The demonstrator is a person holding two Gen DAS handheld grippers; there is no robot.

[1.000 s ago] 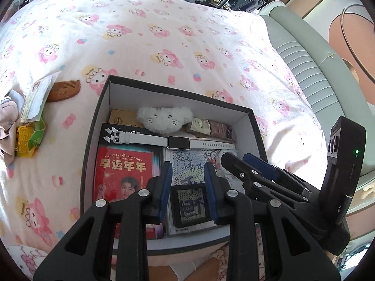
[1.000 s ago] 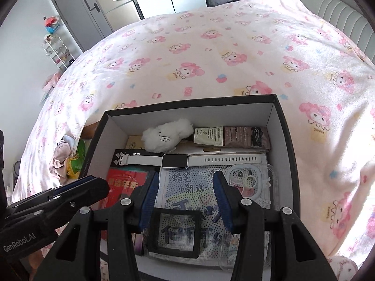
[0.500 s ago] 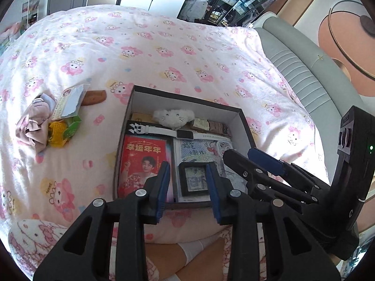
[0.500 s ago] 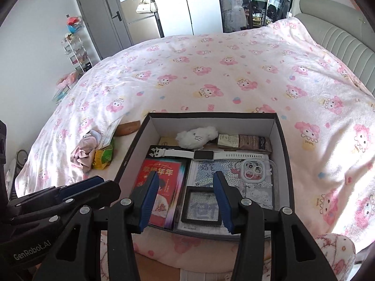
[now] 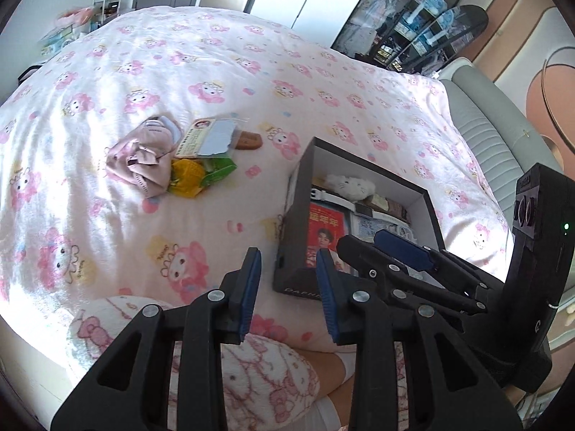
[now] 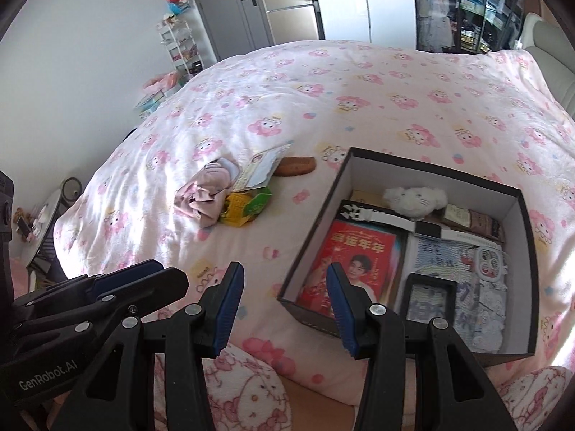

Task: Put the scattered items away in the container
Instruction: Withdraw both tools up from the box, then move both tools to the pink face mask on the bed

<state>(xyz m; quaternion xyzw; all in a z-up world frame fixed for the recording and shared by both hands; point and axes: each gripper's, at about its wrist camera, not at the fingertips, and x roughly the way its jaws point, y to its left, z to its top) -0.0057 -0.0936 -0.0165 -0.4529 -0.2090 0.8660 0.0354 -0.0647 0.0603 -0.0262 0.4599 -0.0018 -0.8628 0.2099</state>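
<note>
In the upper left of both views, the leftover pile (image 5: 169,158) lies on the bed, beyond and left of your left gripper (image 5: 287,289), which is nearer; both it and your right gripper (image 6: 284,307) are spread and empty, the box (image 6: 523,251) right.

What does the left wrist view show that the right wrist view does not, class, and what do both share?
Only the left wrist view: the right gripper and the grey padded headboard. Only the right wrist view: the small black picture frame inside the box and the left gripper. Both: the black cardboard box, the brown wooden comb and the crumpled pink cloth.
</note>
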